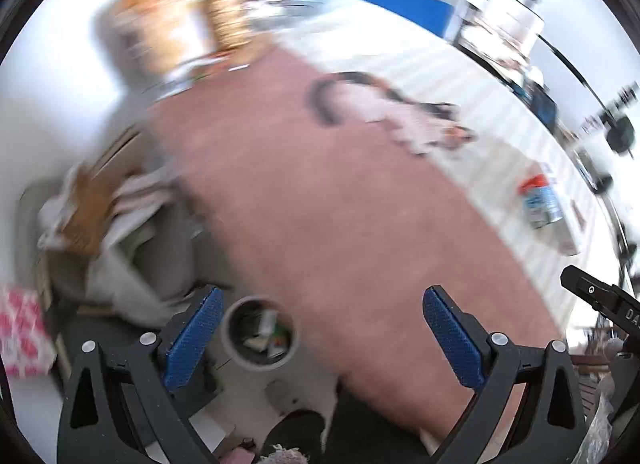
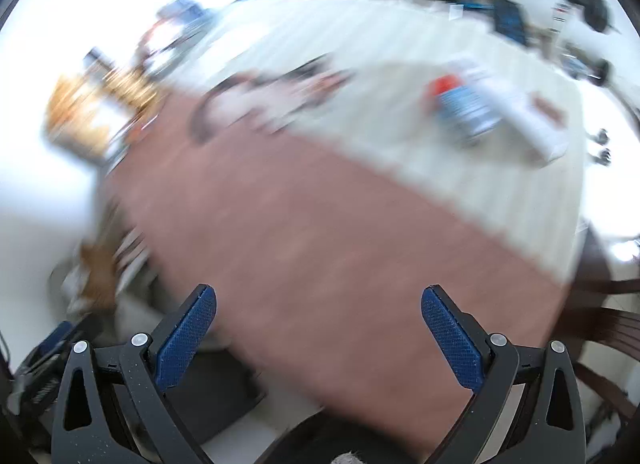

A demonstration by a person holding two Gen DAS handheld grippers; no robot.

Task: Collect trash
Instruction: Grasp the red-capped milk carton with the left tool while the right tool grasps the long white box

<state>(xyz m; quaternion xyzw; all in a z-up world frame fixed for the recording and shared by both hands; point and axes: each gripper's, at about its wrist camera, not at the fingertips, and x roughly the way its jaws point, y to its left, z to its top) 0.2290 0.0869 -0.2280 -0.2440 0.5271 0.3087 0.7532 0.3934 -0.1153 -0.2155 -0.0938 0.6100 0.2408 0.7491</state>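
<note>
Both hand-held grippers, left and right, spread, empty; far can likely light, slippery; grip mid-body.

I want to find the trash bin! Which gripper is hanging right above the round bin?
The left gripper. In its view the round grey bin sits on the floor between its open blue fingers, scraps inside. The right gripper shows only the table.

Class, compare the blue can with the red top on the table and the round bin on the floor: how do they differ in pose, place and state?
The can lies on its side; the bin stands upright. The can rests on the pale striped cloth on the table, while the bin sits on the floor beside the table. The can's red top is on; the bin is open, with scraps inside. Both are round.
</note>
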